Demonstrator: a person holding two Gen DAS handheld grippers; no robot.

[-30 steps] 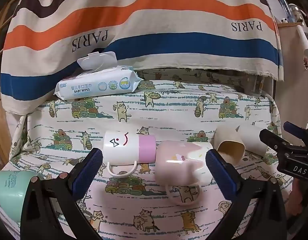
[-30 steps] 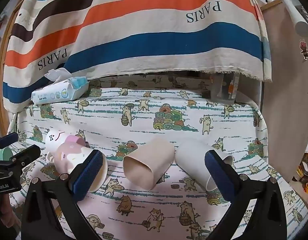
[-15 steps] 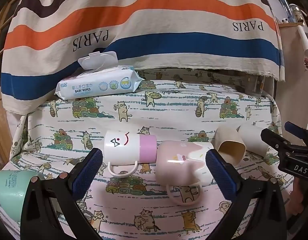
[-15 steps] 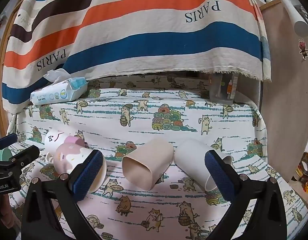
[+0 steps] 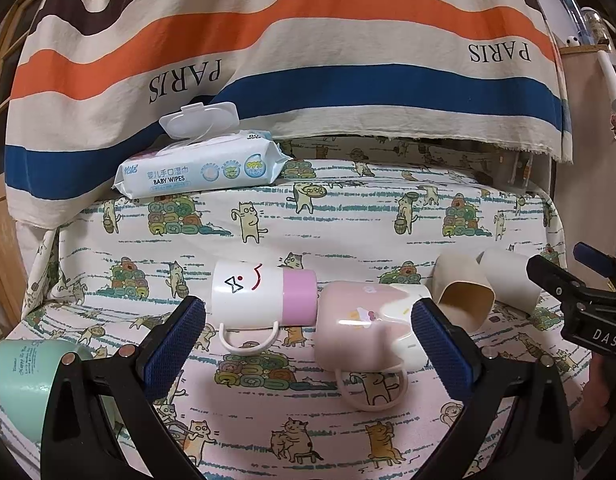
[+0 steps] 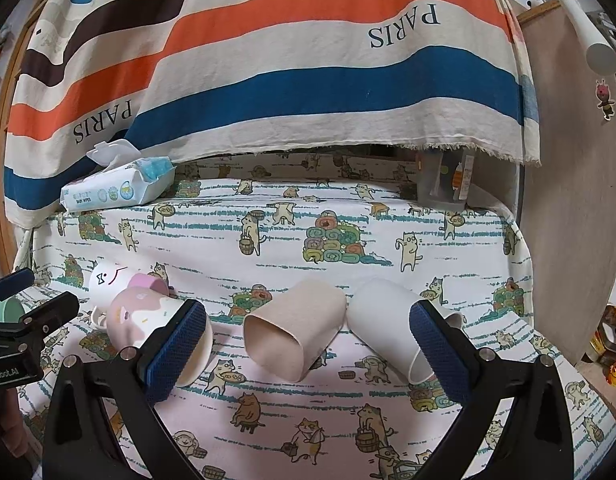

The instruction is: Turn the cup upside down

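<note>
Several cups lie on their sides on the cat-print cloth. A white cup with a pink band and a drawn face (image 5: pixel 259 296) and a pink mug with a handle (image 5: pixel 364 332) lie between the fingers of my open, empty left gripper (image 5: pixel 308 344). A beige cup (image 6: pixel 293 332) and a white cup (image 6: pixel 388 328) lie between the fingers of my open, empty right gripper (image 6: pixel 308 348). The pink mug (image 6: pixel 147 316) also shows in the right wrist view at the left. A mint green cup (image 5: pixel 23 376) sits at the far left.
A pack of baby wipes (image 5: pixel 199 168) with its lid open lies at the back left. A striped cloth (image 5: pixel 308 60) hangs behind the table. A clear container (image 6: pixel 444 180) stands at the back right. A wooden panel (image 6: pixel 572 200) borders the right side.
Both grippers have stayed almost still, drifting very slightly. The cups have not moved.
</note>
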